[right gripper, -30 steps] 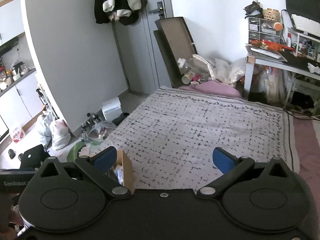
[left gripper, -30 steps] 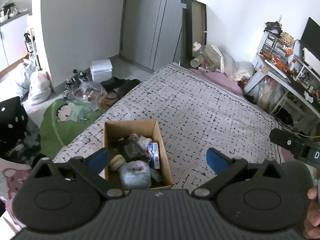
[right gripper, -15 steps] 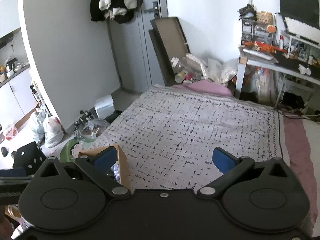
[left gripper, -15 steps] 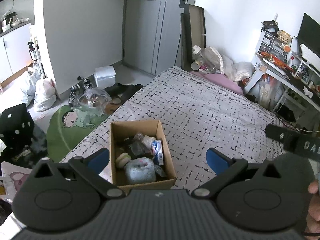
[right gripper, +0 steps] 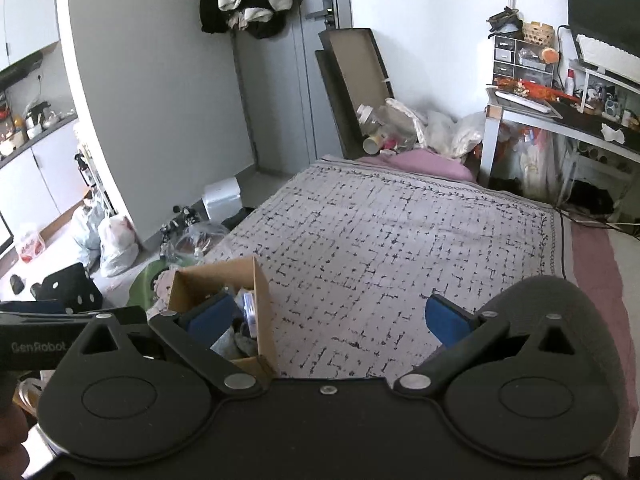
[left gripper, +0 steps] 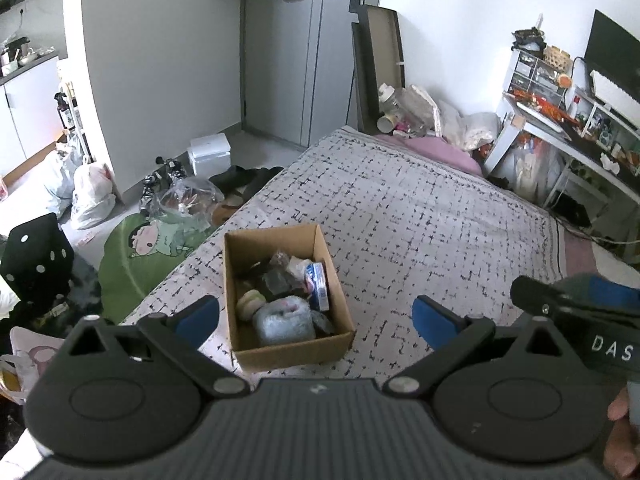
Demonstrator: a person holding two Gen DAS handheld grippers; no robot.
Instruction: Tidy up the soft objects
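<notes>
An open cardboard box (left gripper: 334,296) stands on the bed's patterned cover (left gripper: 420,216), near its left edge. It holds several soft items: a grey-blue fluffy bundle (left gripper: 282,320), a round cream piece (left gripper: 250,300), a blue-and-white packet (left gripper: 318,286) and crumpled dark wraps. My left gripper (left gripper: 316,316) is open and empty, held above and just in front of the box. My right gripper (right gripper: 334,316) is open and empty to the right of the box (right gripper: 262,284); its left finger overlaps the box in view.
Left of the bed lie a green cartoon rug (left gripper: 140,248), plastic bags (left gripper: 92,196), a black dice cushion (left gripper: 36,256) and a white bin (left gripper: 210,156). A pink pillow (left gripper: 436,148) and clutter sit at the bed's far end. A cluttered desk (left gripper: 576,136) stands at the right.
Both grippers have pulled back and risen a little, so the box looks smaller and farther. Both stay open and empty. The box has not moved.
</notes>
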